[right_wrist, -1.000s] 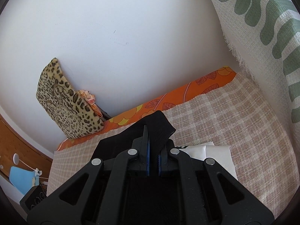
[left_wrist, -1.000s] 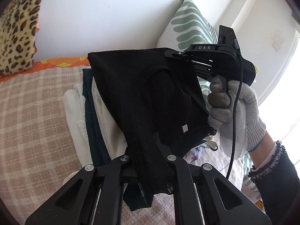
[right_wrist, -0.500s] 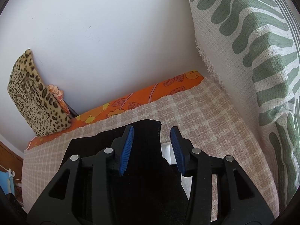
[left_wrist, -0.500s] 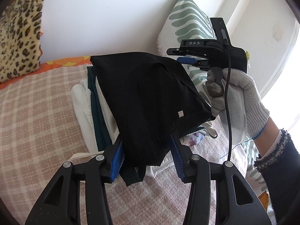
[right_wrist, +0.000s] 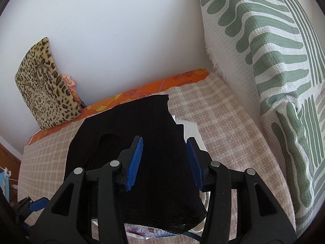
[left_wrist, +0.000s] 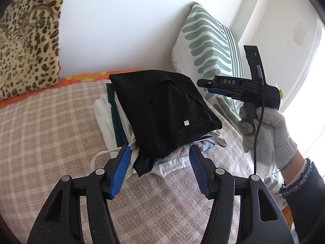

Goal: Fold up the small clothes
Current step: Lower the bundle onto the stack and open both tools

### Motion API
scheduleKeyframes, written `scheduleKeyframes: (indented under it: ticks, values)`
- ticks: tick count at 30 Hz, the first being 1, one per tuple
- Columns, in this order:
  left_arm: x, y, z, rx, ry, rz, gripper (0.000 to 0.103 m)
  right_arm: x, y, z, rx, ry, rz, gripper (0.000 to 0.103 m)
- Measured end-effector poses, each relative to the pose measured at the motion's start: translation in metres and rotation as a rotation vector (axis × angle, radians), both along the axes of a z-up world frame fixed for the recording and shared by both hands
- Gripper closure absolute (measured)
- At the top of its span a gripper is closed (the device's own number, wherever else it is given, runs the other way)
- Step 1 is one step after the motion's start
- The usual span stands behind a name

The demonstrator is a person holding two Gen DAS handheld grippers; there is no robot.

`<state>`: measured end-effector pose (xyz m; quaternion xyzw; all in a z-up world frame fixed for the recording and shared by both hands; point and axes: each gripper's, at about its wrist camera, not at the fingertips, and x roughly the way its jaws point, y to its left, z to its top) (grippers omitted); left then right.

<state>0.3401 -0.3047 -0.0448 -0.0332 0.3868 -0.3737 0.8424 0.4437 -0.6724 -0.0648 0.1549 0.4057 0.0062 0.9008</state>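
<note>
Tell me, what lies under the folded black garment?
Under the black garment a pile shows at its edges: white cloth, a dark teal piece, a floral piece. The covered middle cannot be seen.

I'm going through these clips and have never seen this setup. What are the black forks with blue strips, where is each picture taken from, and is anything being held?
There is no robot. A person holds a hand-operated two-finger gripper in each hand, and a fisheye camera on each one looks forward along its fingers. The blue strips are the finger pads.

The left wrist view shows the left gripper at the bottom, and across from it the right gripper in a gloved hand. The right wrist view shows the right gripper's own fingers from behind.

On the checked blanket is a stack of folded clothes with a black garment on top. A leopard pillow and a green leaf-print cushion lean against the wall.

Both grippers are open and hold nothing; the black garment lies on the stack.
</note>
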Motion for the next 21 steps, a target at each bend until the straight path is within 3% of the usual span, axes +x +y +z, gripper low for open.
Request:
scheduleKeyframes:
  ticks: [4,14,21]
  values:
    - [-0.010,0.005,0.010,-0.002,-0.028,0.006,0.034,-0.014,0.003,0.006,-0.003,-0.004,-0.003,0.052]
    - [-0.029,0.030,0.019,0.008,-0.071,0.026,0.026,-0.047,0.023,0.019,0.011,-0.028,-0.036,0.025]
    - [-0.042,0.059,0.026,0.005,-0.079,0.035,0.026,-0.082,0.060,0.035,-0.073,-0.053,-0.047,0.013]
